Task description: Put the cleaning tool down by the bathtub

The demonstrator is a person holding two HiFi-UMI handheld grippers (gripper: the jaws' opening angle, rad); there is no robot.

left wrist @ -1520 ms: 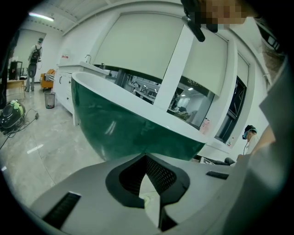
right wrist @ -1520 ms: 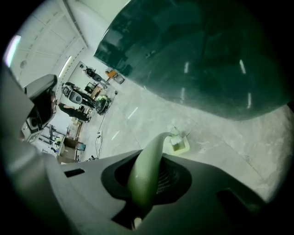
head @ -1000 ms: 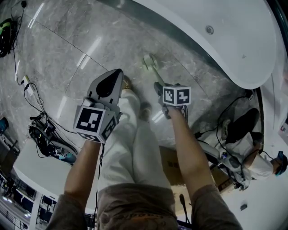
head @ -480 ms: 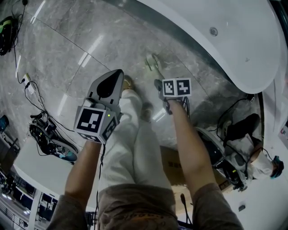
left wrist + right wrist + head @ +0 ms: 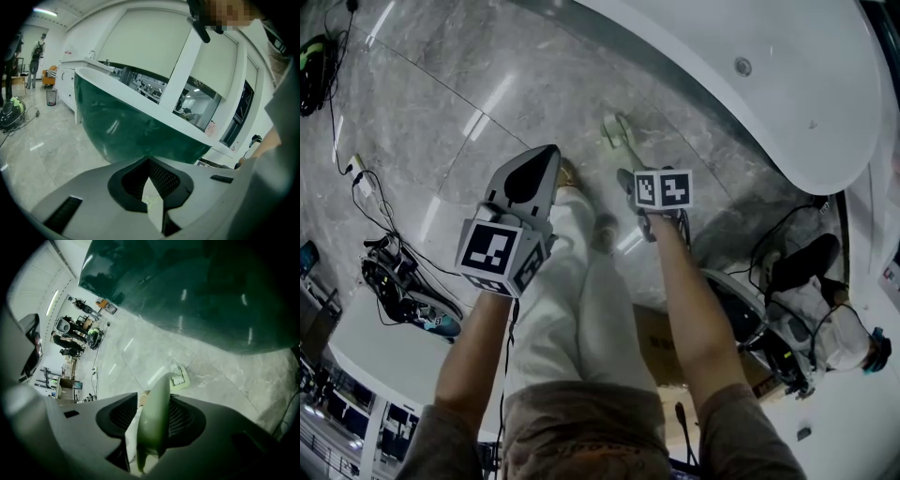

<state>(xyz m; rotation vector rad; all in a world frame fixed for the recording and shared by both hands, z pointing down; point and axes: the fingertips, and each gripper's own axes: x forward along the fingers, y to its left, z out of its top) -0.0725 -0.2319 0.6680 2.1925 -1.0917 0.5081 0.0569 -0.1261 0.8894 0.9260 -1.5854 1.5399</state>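
Observation:
The cleaning tool is a pale green brush [image 5: 615, 131] whose head rests on the grey marble floor beside the dark-sided white bathtub [image 5: 769, 84]. My right gripper [image 5: 626, 176] is at the brush's handle. In the right gripper view the handle [image 5: 154, 413] runs up between the jaws to the brush head [image 5: 179, 377] on the floor below the bathtub [image 5: 211, 296]. The jaws are opening, and a gap shows on the handle's left side. My left gripper [image 5: 546, 155] hovers shut and empty to the left, and in its own view the left gripper [image 5: 149, 161] faces the bathtub [image 5: 131, 126].
The person's white trousers [image 5: 572, 281] and a shoe [image 5: 565, 172] lie between the two grippers. Cables and gear [image 5: 389, 277] spread over the floor at left. A cardboard box [image 5: 656, 342] and a crouching person [image 5: 825, 319] are at right. A vacuum cleaner [image 5: 11, 110] stands far left.
The right gripper has shifted slightly left and toward the brush head. The brush head has stayed in place on the floor. The left gripper has not moved.

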